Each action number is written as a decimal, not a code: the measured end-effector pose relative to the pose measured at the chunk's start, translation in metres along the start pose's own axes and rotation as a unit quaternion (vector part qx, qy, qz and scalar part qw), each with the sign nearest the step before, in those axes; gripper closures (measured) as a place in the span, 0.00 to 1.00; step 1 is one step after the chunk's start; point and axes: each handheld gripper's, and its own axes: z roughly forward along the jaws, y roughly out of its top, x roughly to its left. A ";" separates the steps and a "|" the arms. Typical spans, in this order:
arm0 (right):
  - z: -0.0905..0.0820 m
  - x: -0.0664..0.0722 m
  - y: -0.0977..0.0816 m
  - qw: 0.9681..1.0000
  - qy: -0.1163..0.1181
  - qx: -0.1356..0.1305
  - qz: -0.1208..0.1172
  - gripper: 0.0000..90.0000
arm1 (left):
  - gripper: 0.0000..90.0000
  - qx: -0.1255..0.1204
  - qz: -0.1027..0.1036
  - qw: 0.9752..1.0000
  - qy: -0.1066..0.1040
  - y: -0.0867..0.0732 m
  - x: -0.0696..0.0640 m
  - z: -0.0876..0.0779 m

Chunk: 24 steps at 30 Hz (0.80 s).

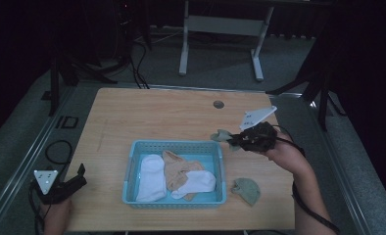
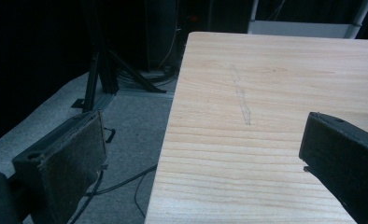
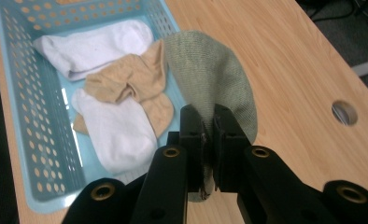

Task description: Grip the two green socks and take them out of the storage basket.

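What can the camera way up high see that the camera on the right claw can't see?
Up high you can see the left claw open near the table's front left corner, a second green sock lying on the table beside the basket, and the floor and desk legs behind. The right claw view gets close: the right claw is shut on a green sock, and you can see the little holes in the basket wall. Both show the blue basket with white socks and a tan sock inside, the held green sock, and the round hole in the table.
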 end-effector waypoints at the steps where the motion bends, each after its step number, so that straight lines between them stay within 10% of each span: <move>1: -0.001 -0.001 -0.004 1.000 -0.002 0.003 0.003 0.93 | 0.00 0.000 0.000 1.000 0.000 0.000 0.000 0.000; 24: 0.003 -0.029 -0.100 0.994 -0.025 0.022 0.099 0.93 | 0.00 0.000 0.002 1.000 0.001 0.000 0.000 0.000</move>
